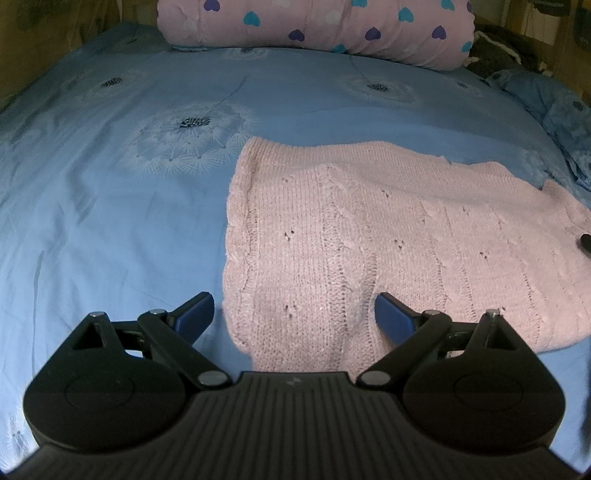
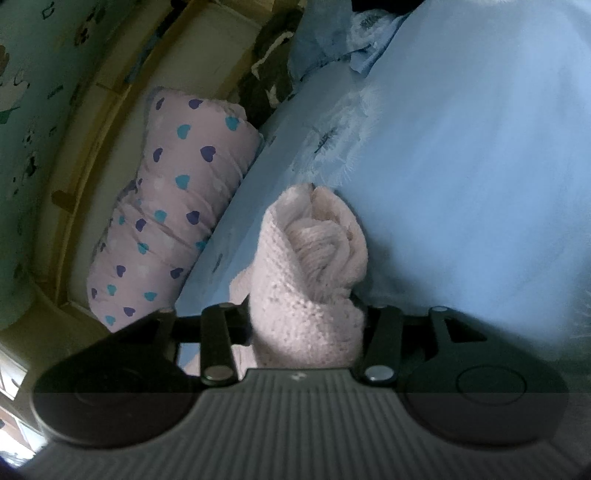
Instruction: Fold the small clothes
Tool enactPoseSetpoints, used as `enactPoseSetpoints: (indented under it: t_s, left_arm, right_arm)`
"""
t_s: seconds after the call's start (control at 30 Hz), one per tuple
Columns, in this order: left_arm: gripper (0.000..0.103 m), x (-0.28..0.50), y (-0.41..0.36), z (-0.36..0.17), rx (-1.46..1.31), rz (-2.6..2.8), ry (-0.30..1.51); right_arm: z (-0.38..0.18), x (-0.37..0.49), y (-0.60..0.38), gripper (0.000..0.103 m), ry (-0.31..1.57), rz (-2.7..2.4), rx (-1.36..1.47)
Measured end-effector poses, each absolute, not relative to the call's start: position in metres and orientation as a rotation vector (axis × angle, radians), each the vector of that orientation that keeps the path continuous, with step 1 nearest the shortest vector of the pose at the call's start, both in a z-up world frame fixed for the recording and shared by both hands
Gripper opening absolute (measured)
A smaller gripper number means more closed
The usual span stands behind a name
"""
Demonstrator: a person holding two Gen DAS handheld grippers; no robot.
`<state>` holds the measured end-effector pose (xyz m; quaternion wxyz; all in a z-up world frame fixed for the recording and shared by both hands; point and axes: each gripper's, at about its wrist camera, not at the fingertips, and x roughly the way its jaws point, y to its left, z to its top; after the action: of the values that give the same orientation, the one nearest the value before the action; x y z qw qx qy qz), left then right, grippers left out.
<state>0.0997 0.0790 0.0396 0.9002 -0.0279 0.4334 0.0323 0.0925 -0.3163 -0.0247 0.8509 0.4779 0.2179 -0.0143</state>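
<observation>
A pink cable-knit sweater (image 1: 388, 236) lies flat on the blue dandelion-print bedsheet (image 1: 110, 206), right of the middle. My left gripper (image 1: 295, 310) hangs open over its near edge. Its blue pads (image 1: 393, 314) stand wide apart, with knit under the gap and nothing pinched. In the right wrist view a bunched wad of the same pink knit (image 2: 306, 280) fills the whole gap of my right gripper (image 2: 308, 317) and hides its fingertips. The jaws appear closed against the wad, and the view is rolled sideways over the sheet (image 2: 461, 166).
A pink bolster pillow with blue and purple hearts (image 1: 332, 29) (image 2: 177, 206) lies along the head of the bed. Crumpled blue bedding (image 1: 554, 107) and dark cloth (image 2: 269, 74) sit at the far right corner. A wooden bed rail (image 2: 74, 184) and wall run behind the pillow.
</observation>
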Motion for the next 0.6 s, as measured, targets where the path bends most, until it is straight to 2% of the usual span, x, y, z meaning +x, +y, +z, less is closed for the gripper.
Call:
enactPoseSetpoints:
  t_s: [0.2, 0.6]
  left_arm:
    - [0.096, 0.099, 0.084, 0.043, -0.076, 0.068, 0.891]
    - [0.096, 0.097, 0.092, 0.05, -0.108, 0.069, 0.882]
  right_arm:
    - [-0.015, 0.092, -0.311, 0.037, 0.451, -0.036, 0.911]
    - [0.037, 0.101, -0.281, 0.035, 0.421, 0.053, 0.674]
